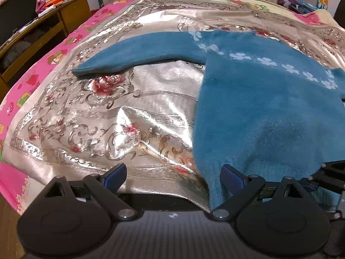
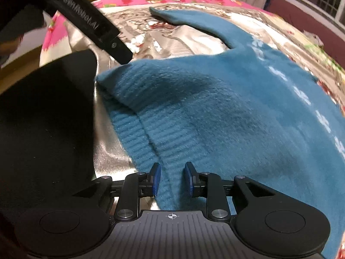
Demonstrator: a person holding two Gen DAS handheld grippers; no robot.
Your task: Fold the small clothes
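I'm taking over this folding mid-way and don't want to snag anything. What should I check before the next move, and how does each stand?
1. Right gripper let go of the sweater: ok, pads stand apart with the ribbed hem lying loose between them.
2. Left gripper open: ok, jaws wide.
3. Left gripper clear of the cloth: not ok, its right finger lies against the hem.
4. Sleeve flat on the bedcover: ok.
5. Other sleeve: cannot tell, mostly out of frame.
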